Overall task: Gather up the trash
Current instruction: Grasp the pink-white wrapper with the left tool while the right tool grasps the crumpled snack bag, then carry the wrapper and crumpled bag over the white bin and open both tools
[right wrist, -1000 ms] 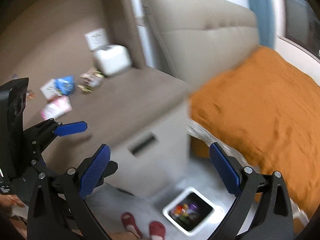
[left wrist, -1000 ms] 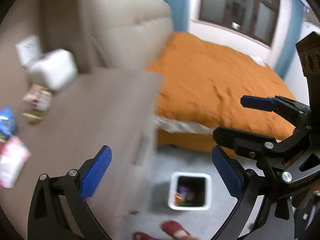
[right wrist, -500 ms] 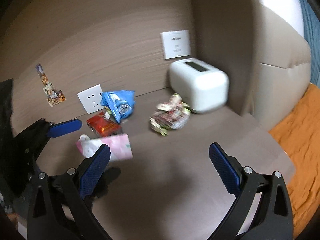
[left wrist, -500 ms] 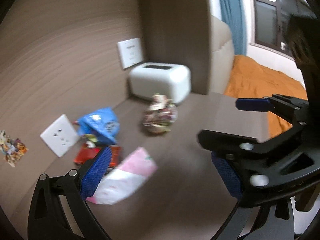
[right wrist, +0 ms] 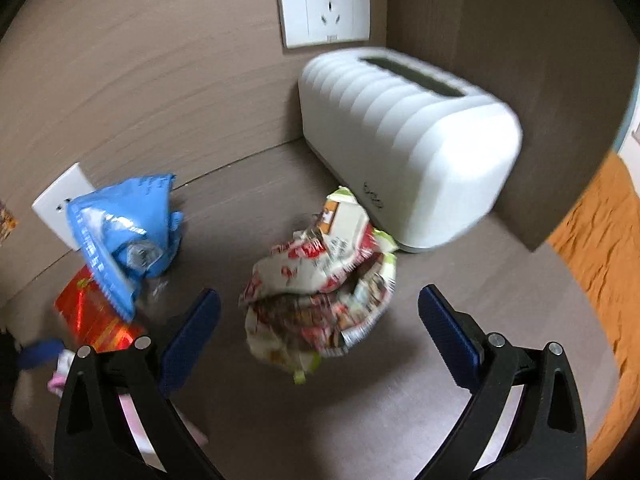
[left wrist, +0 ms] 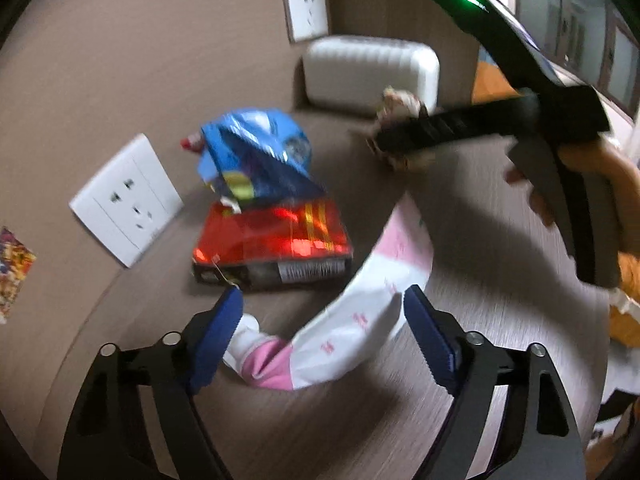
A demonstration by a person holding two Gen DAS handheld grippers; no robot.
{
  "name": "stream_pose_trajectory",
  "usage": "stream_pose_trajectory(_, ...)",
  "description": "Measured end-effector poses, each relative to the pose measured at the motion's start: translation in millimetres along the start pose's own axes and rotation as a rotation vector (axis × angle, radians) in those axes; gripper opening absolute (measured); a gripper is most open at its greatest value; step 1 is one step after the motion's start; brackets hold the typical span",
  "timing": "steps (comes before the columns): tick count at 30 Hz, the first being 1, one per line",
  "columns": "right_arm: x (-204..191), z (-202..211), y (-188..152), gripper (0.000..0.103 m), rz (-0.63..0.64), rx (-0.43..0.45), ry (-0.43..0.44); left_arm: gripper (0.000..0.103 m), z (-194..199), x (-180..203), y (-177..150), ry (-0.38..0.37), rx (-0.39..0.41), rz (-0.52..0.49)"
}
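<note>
Straddling the pink-and-white packet (left wrist: 352, 320) on the surface (left wrist: 320, 432), left gripper (left wrist: 322, 326) fingers apart, just closing inward, not clamped; right gripper (right wrist: 320, 322) spread around crumpled wrapper (right wrist: 320, 300). Best squeezed mid-packet.

Blue snack bag (left wrist: 256, 152), shiny red gold-striped box (left wrist: 272, 236), white-pink packet (left wrist: 360, 312), red-and-white crumpled wrapper (right wrist: 320, 292), ribbed white toaster (right wrist: 404, 136)

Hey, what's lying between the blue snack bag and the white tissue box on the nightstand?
The crumpled red-and-white wrapper lies between the blue snack bag and the white tissue box, on otherwise bare tabletop; the right wrist view shows it.
</note>
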State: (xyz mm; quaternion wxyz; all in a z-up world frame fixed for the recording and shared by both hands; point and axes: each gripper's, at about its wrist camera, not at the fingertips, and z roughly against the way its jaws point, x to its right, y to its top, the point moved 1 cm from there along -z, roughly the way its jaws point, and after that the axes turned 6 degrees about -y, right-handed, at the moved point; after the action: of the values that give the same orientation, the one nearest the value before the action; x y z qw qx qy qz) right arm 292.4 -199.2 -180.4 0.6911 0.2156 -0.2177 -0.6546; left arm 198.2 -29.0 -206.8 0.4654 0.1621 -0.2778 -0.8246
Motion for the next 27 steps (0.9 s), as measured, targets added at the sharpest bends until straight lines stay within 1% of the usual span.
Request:
stream_pose_trajectory(2,-1,-8,2,0.098,-0.011,-0.009,0.009,0.077,-3,1,-4,-0.006,-0.009,-0.026)
stream_pose_trajectory(3,-1,-11,2,0.087,-0.013,-0.014,0.009,0.073,-4,3,-4,-0.01,-0.019,-0.046)
stream_pose_trajectory(4,-1,-14,1,0.065,-0.017,-0.027,0.021,0.066,-6,4,-5,-0.026,-0.028,-0.054)
stream_pose_trajectory(6,0,-16,-1,0.062,-0.033,-0.038,0.044,0.048,-8,6,-4,-0.057,-0.039,-0.061)
stream_pose_trajectory(7,1,-14,-2,0.06,-0.034,-0.03,0.05,0.03,-12,6,-4,-0.083,-0.058,-0.059)
stream_pose_trajectory(8,1,-12,-4,0.059,-0.03,-0.021,0.049,0.02,-15,7,-5,-0.089,-0.07,-0.061)
stream_pose_trajectory(9,2,-7,-6,0.059,-0.021,-0.006,0.042,0.016,-14,8,-7,-0.115,-0.06,-0.057)
stream_pose_trajectory(10,2,-4,-8,0.059,-0.015,0.0,0.041,0.012,-14,8,-7,-0.124,-0.06,-0.045)
stream_pose_trajectory(11,3,0,-10,0.058,-0.011,0.006,0.042,0.009,-13,6,-7,-0.136,-0.061,-0.023)
stream_pose_trajectory(13,4,12,-16,0.058,-0.004,0.026,0.045,0.007,-12,4,-8,-0.14,-0.054,0.006)
stream_pose_trajectory(16,2,34,-27,0.058,-0.007,0.055,0.061,0.007,-2,7,-10,-0.143,-0.033,0.028)
stream_pose_trajectory(20,10,63,-38,0.058,-0.019,0.088,0.07,0.006,16,17,-7,-0.174,0.003,0.034)
stream_pose_trajectory(24,20,95,-52,0.058,-0.049,0.123,0.077,0.006,26,33,1,-0.21,0.029,0.032)
stream_pose_trajectory(27,31,114,-64,0.058,-0.071,0.146,0.059,0.006,34,50,7,-0.243,0.052,0.015)
